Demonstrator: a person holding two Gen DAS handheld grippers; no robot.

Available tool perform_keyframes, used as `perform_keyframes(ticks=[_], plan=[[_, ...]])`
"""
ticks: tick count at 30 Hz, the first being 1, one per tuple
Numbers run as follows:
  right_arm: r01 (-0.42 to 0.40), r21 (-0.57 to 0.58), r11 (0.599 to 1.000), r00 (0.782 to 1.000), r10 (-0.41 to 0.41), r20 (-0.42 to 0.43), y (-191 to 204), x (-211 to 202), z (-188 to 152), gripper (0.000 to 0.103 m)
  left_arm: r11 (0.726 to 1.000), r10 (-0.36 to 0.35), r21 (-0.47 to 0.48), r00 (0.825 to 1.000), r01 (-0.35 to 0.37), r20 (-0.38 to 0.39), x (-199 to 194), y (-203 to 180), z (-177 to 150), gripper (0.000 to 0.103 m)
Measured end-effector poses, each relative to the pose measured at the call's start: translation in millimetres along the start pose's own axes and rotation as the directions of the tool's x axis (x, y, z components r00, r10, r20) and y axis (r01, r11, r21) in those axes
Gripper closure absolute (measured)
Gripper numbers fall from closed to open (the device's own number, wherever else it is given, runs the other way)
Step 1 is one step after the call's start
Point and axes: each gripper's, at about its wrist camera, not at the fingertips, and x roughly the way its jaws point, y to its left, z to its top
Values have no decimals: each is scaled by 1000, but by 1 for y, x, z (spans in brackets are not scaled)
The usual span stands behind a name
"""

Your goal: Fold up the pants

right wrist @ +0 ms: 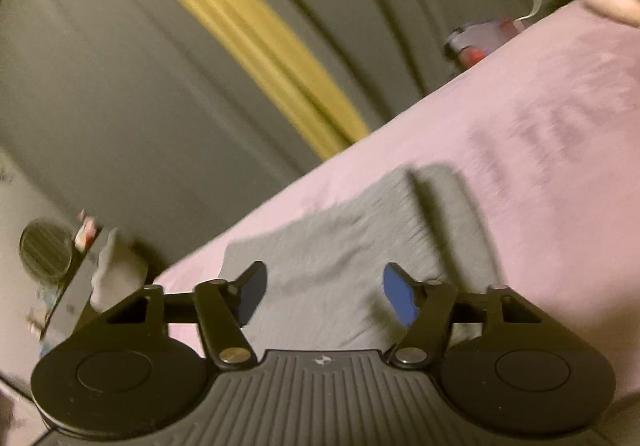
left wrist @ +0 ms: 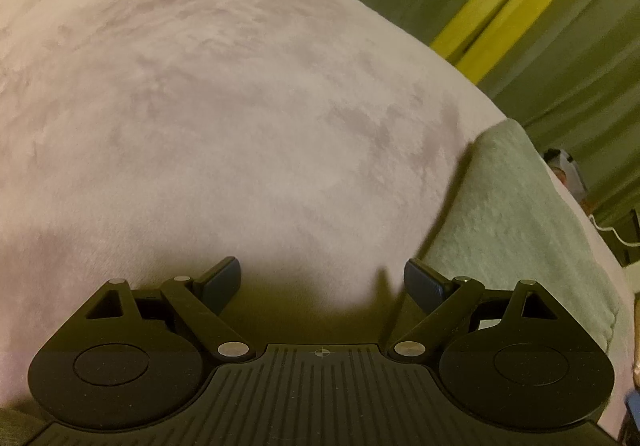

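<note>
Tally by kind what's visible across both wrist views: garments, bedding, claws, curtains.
Grey-green pants: 1
Pink blanket: 1
Claws, both open and empty: 2, the left claw and the right claw
Green curtain with a yellow stripe: 1
Total: 5
The blurred clutter beyond the bed edge is not counted.

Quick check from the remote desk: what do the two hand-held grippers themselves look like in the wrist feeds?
Both match: the left hand-held gripper and right hand-held gripper have black ribbed bodies, two round black discs, angled linkage arms with silver pivot pins, and blue-padded fingers. Each body carries a small centre emblem. No cables or sleeves show.
</note>
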Motion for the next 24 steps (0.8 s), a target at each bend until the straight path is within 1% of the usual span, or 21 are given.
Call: perform_keyframes(ticks=[1, 2, 3, 4, 5, 7, 9, 11, 12, 13, 14, 15, 18, 21, 24], plan=[[-16, -5, 1000, 1000, 16, -22, 0, 11, -6, 52, 1000, -3, 14, 1000, 3, -1, -1, -2, -1, 10], [11, -8, 1000, 999, -11, -44, -3, 19, -11, 52, 999, -7, 31, 1000, 7, -2, -2, -5, -3, 10], [82, -9, 997, 993, -83, -79, -6, 27, -17, 55, 999, -9, 52, 1000, 9, -4, -3, -9, -5, 10], [127, 11, 992, 984, -124, -128, -14, 35, -22, 70, 997, -8, 79, 1000, 8, -6, -4, -13, -8, 10], [128, 57, 990, 979, -117, -166, -23, 38, -24, 76, 994, -4, 109, 1000, 5, -4, -4, -18, -11, 10], [108, 135, 985, 981, -83, -176, -32, 32, -24, 77, 984, 7, 179, 1000, -8, 10, -6, -28, -17, 10], [103, 126, 987, 984, -83, -157, -31, 22, -22, 77, 970, 12, 244, 1000, -18, 26, -8, -38, -23, 10], [114, 114, 987, 985, -98, -139, -29, 13, -24, 72, 953, 11, 302, 999, -20, 31, -8, -46, -28, 10], [152, 107, 983, 981, -137, -137, -30, 12, -26, 51, 944, 15, 330, 999, -25, 33, -8, -50, -31, 10], [212, 88, 973, 970, -199, -139, -32, 9, -30, 40, 933, 23, 358, 999, -34, 35, -7, -54, -34, 10], [246, 73, 967, 961, -233, -150, -34, 10, -32, 41, 925, 28, 378, 999, -41, 38, -7, -56, -37, 10], [261, 71, 963, 955, -246, -168, -36, 12, -34, 44, 919, 30, 392, 999, -43, 39, -7, -58, -38, 10], [250, 85, 964, 959, -234, -161, -39, 10, -33, 43, 911, 21, 412, 999, -35, 39, -10, -60, -41, 10], [249, 72, 966, 962, -238, -136, -35, 9, -31, 38, 911, 15, 412, 999, -29, 39, -11, -60, -42, 9], [227, 115, 967, 966, -208, -152, -38, 8, -34, 37, 914, 12, 406, 1000, -22, 26, -10, -59, -41, 9]])
